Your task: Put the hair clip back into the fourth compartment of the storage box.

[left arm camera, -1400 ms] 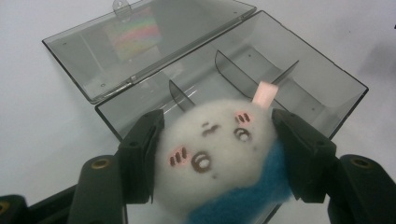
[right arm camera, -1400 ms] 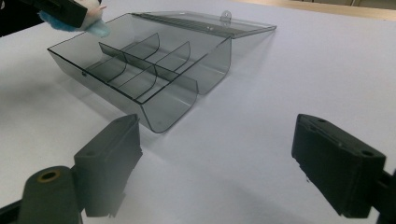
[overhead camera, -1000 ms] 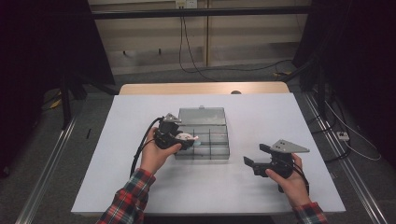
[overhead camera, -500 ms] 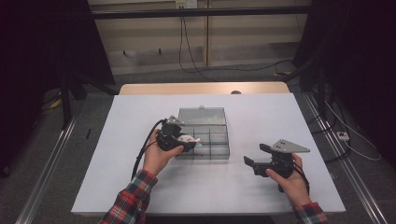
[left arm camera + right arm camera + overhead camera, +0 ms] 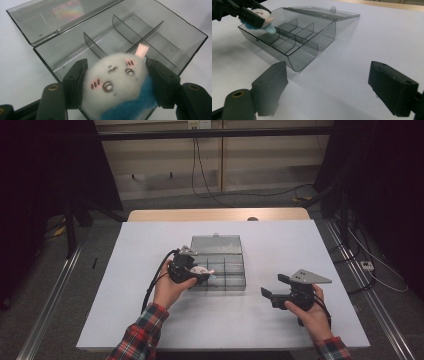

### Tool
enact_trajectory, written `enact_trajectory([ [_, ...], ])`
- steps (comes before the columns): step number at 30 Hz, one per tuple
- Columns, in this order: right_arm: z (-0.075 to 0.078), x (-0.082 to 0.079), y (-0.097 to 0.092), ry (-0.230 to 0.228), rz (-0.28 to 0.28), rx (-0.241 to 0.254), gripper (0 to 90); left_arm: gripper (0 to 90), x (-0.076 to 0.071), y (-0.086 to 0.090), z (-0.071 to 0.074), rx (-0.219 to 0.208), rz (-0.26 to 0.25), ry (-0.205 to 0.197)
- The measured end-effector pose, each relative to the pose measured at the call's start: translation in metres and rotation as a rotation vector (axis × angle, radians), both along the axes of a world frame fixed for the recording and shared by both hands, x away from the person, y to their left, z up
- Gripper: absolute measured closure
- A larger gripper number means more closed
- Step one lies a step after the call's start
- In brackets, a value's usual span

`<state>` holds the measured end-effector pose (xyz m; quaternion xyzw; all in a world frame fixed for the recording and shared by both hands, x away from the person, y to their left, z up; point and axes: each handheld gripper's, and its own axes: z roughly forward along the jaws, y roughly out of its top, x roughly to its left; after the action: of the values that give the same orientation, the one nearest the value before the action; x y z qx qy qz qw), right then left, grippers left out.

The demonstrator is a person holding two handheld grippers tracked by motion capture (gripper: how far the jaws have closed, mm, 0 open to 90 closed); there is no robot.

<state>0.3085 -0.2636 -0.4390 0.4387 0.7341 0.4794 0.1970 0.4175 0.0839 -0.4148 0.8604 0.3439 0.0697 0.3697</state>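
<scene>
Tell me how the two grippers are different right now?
The left gripper is shut on the fluffy white toy; the right gripper is open with nothing between its jaws. The left gripper hangs over the near end of the clear box; the right gripper sits off to the box's side, above the white table. Both have black jaws and are held by a hand in a plaid sleeve.

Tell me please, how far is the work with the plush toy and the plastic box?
Done: the box lies open on the table, its lid folded back. In hand: the left gripper clamps the plush toy over the box's near end. Left: lowering it into a compartment and letting go. The right gripper waits open, apart from the box.
</scene>
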Motion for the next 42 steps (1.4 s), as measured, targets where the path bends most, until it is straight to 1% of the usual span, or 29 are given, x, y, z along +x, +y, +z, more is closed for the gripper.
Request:
enact_trajectory([
  [3,-0.0003,0.0001,0.0002,0.002,0.000,0.000,15.1,36.7,-0.0008,-0.0005,0.0001,0.002,-0.003,-0.003],
  [5,-0.0007,0.0003,0.0001,0.000,0.000,-0.003,15.1,36.7,-0.0004,-0.0001,-0.0003,0.011,-0.008,-0.008],
  [8,-0.0006,0.0002,0.0002,0.000,0.000,-0.002,15.1,36.5,-0.0007,-0.0002,-0.0013,0.005,0.000,-0.004],
  [10,-0.0005,0.0002,0.0002,0.001,0.000,-0.003,15.1,36.2,-0.0008,-0.0001,-0.0019,0.013,-0.001,-0.008],
  [12,-0.0009,0.0005,0.0001,0.001,0.000,-0.004,15.1,36.1,-0.0014,-0.0005,-0.0025,0.010,0.000,0.000],
  [16,-0.0010,0.0006,0.0005,0.001,0.002,-0.004,15.1,36.0,-0.0016,-0.0002,-0.0030,0.006,-0.002,-0.002],
  [17,-0.0009,0.0005,0.0005,0.001,0.001,-0.003,15.1,35.9,-0.0015,0.0002,-0.0028,0.011,-0.003,-0.008],
  [21,-0.0001,0.0000,0.0002,0.001,0.000,-0.002,15.1,35.9,-0.0026,0.0000,-0.0036,0.014,-0.011,-0.006],
  [24,-0.0002,0.0001,0.0004,-0.001,0.000,-0.004,15.1,35.4,-0.0037,-0.0006,-0.0046,0.013,-0.007,-0.004],
  [26,-0.0001,0.0001,0.0007,-0.001,0.003,-0.004,15.1,35.2,-0.0035,-0.0004,-0.0042,0.017,-0.009,-0.012],
  [34,-0.0001,0.0003,0.0007,-0.001,0.002,-0.004,15.1,33.6,-0.0033,0.0006,-0.0040,0.019,-0.004,-0.006],
  [40,-0.0004,0.0003,0.0011,0.000,0.003,-0.004,15.1,33.6,-0.0025,0.0006,-0.0040,0.020,-0.004,-0.014],
  [42,-0.0002,0.0001,0.0011,0.002,0.001,-0.005,15.1,33.6,-0.0027,0.0002,-0.0047,0.018,-0.002,-0.008],
])
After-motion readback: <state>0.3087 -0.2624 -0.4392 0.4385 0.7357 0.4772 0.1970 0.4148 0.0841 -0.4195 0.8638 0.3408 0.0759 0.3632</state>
